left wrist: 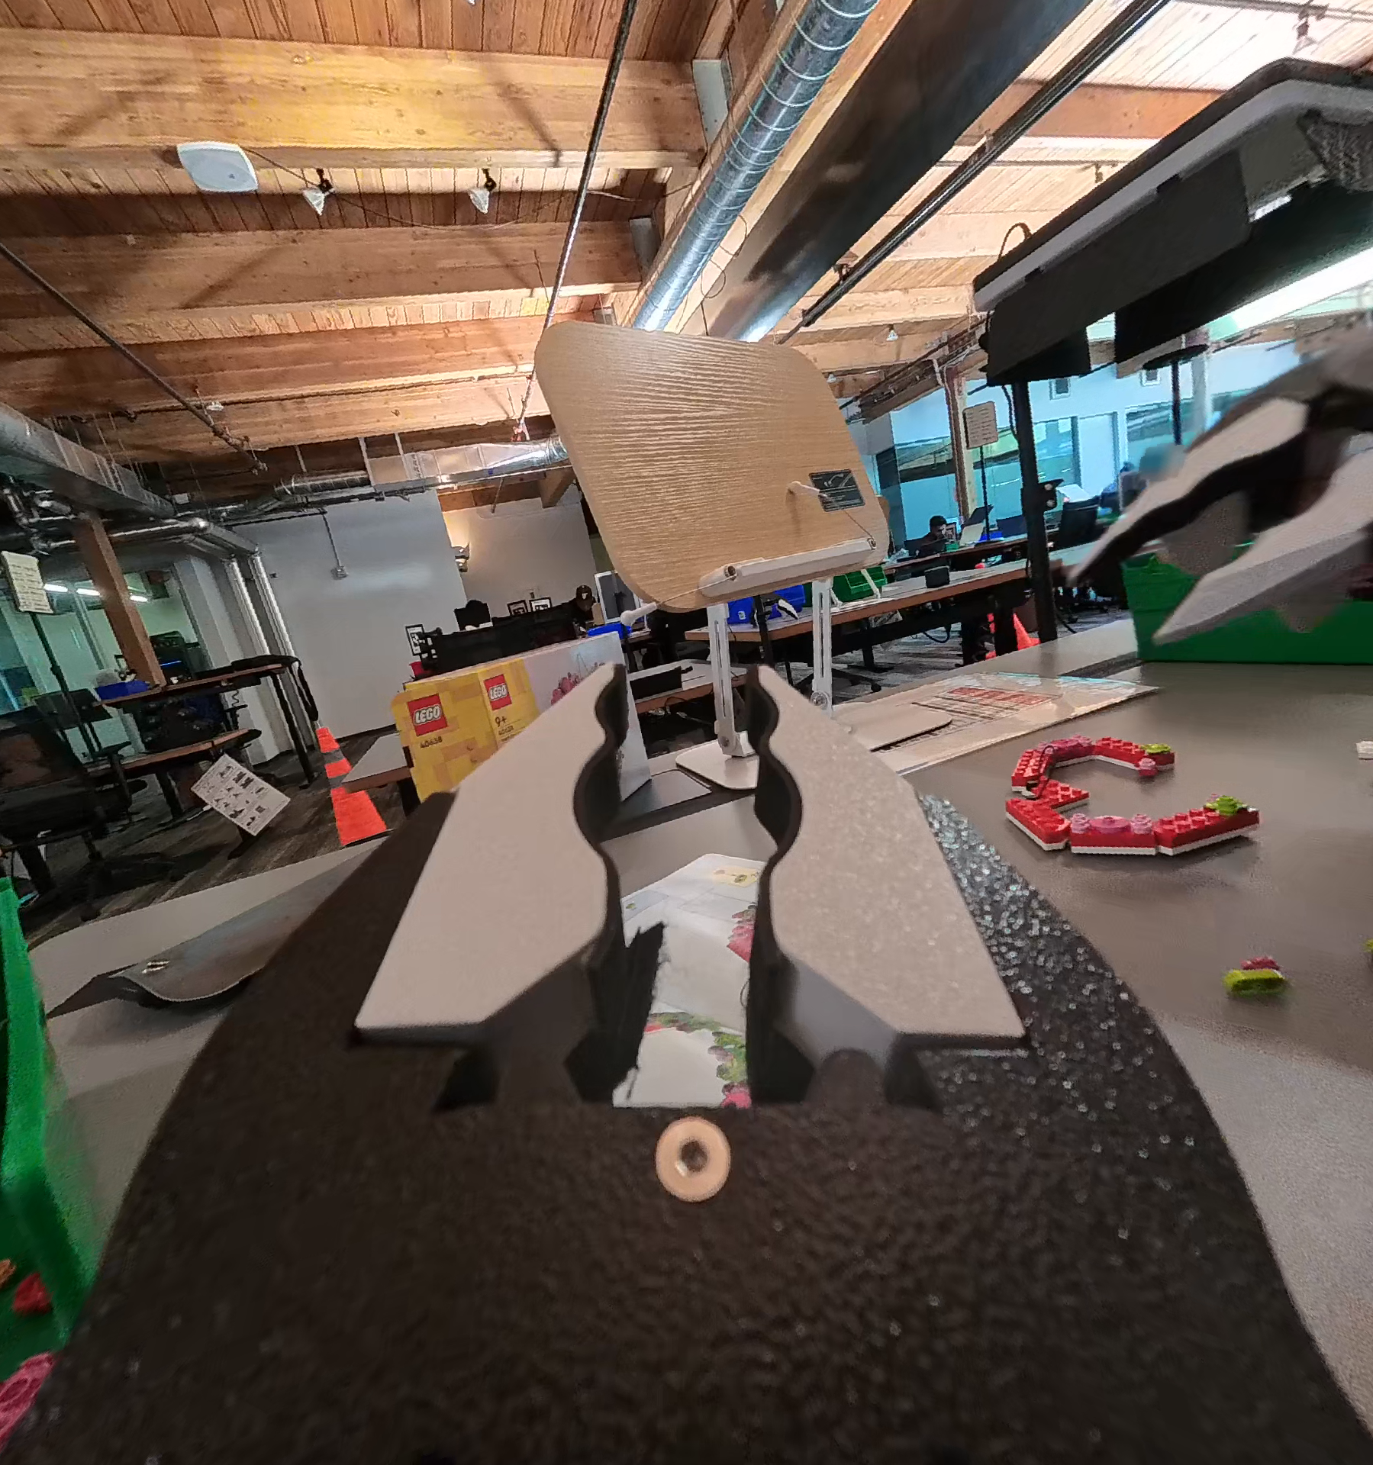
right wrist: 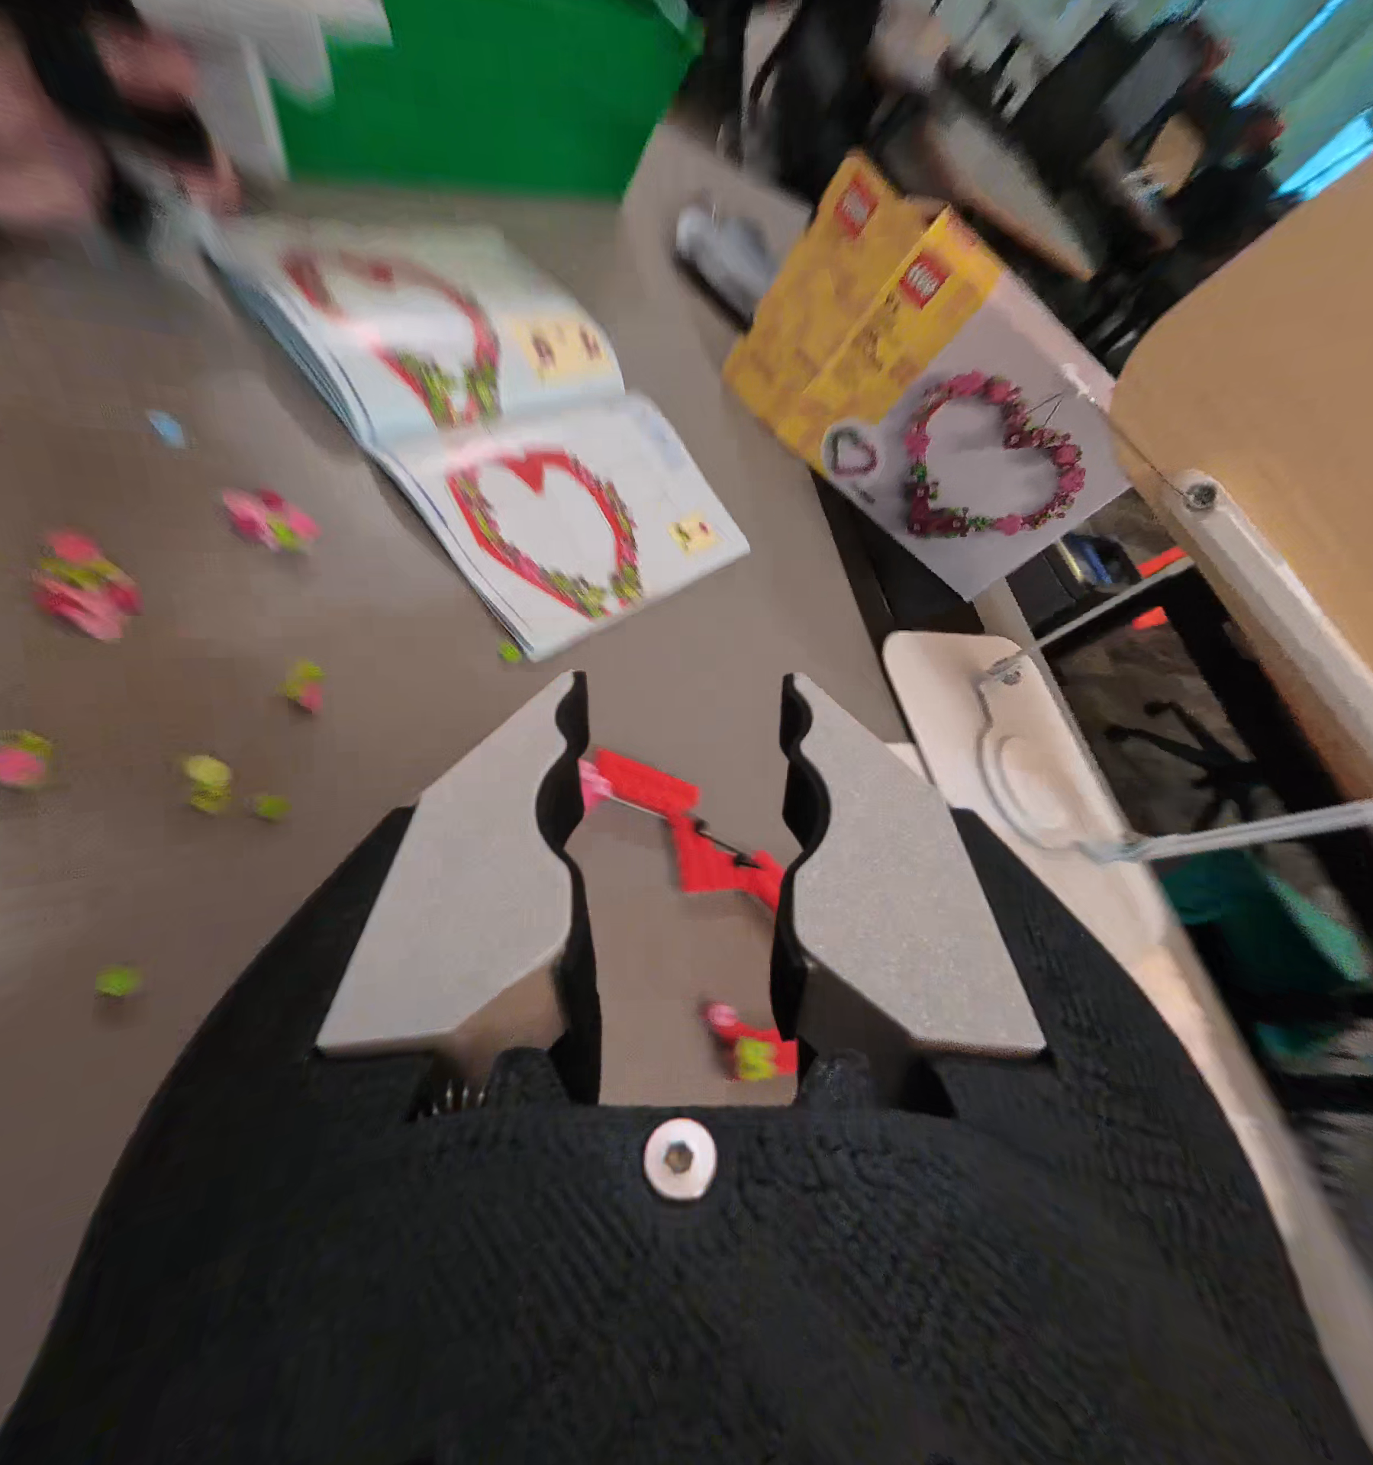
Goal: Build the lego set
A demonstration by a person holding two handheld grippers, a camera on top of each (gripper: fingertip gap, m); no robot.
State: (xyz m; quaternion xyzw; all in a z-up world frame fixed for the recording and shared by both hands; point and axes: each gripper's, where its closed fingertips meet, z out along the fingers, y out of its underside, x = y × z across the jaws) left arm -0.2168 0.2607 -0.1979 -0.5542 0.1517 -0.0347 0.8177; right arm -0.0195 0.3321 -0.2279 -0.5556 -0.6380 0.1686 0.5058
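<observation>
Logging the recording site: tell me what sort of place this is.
Probably an open-plan office or lab workspace in a converted industrial building: exposed wooden ceiling beams, a bare metal duct, and rows of desks with monitors behind the grey work table.

A: Left wrist cam sits low over the table [left wrist: 1063, 935], tilted up past the box [left wrist: 469, 713] toward the ceiling.

B: Right one's higher, angled down at the booklet [right wrist: 508, 444]. Both catch the box [right wrist: 889, 349], stand [left wrist: 707, 468] and red frame [left wrist: 1119, 809].
</observation>
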